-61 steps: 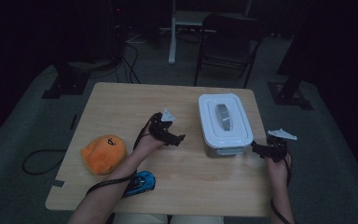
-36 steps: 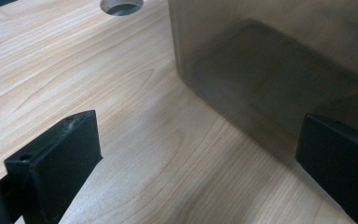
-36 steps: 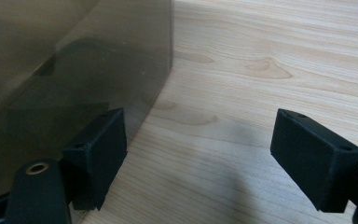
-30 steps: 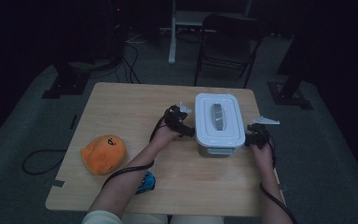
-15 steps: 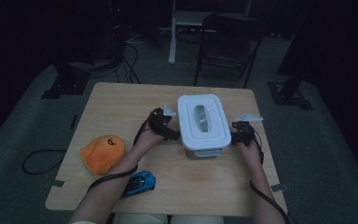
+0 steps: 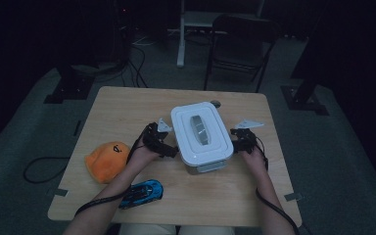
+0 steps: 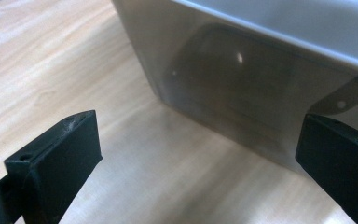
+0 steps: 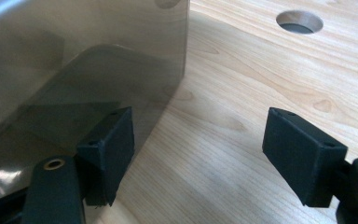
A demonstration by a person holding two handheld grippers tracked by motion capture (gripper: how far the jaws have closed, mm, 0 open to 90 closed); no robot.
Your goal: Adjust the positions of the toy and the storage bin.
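Dim-lit wooden surface [image 6: 127,107] carries a lidded white container [image 6: 200,134] pinched between the left gripper [image 6: 169,147] and right gripper [image 6: 236,141], both released, jaws wide against its walls, the right's just narrowing; judged mid-slide, next needing steady even pressure.

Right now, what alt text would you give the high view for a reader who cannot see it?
A person presses the left gripper and right gripper, jaws open, against opposite sides of a white-lidded plastic container on a wooden table. An orange plush toy and a blue toy car lie nearer the person's left arm.
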